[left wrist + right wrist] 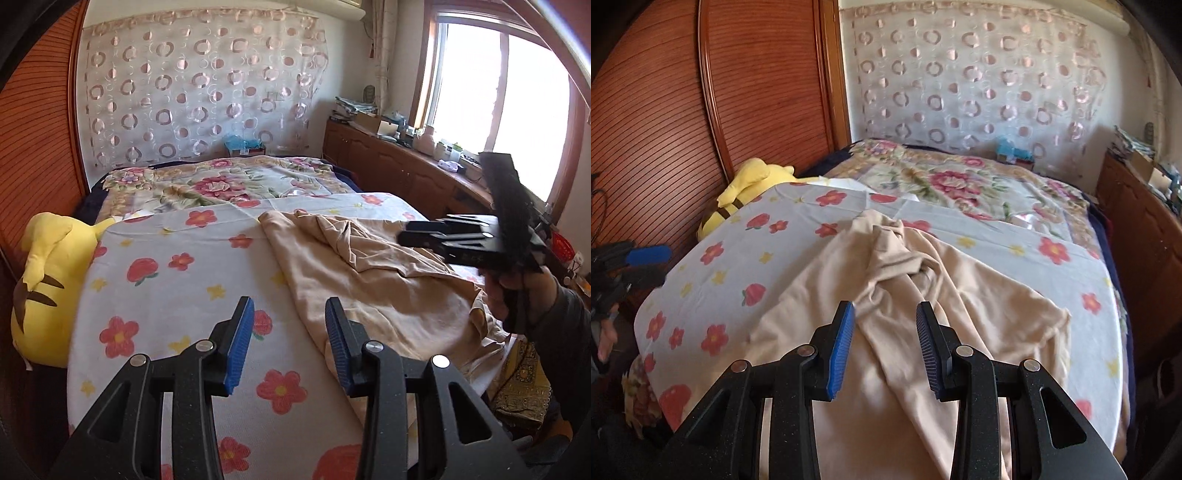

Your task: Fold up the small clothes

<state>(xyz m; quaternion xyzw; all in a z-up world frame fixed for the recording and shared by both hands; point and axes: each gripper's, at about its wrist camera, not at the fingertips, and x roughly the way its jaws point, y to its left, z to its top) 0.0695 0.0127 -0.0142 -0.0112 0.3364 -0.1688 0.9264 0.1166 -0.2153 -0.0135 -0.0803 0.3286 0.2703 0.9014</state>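
Observation:
A crumpled beige garment (pixel 369 280) (pixel 905 295) lies spread on the flower-print bed sheet (pixel 166 280) (pixel 713 258). My left gripper (pixel 289 301) hovers over the sheet at the garment's left edge, its blue pads apart with nothing between them. In the right wrist view the left gripper (pixel 653 265) shows at the left edge, beyond the bed. My right gripper (pixel 886 305) is open above the near middle of the garment and grips no cloth. The left wrist view shows the right gripper (pixel 404 232) in a hand, above the garment's right side.
A yellow plush toy (pixel 44 280) (pixel 750 184) rests against the bed's left side by the wooden wardrobe (pixel 665 110). A floral quilt (pixel 229 181) covers the far half of the bed. A cluttered wooden sideboard (pixel 406 166) runs under the window on the right.

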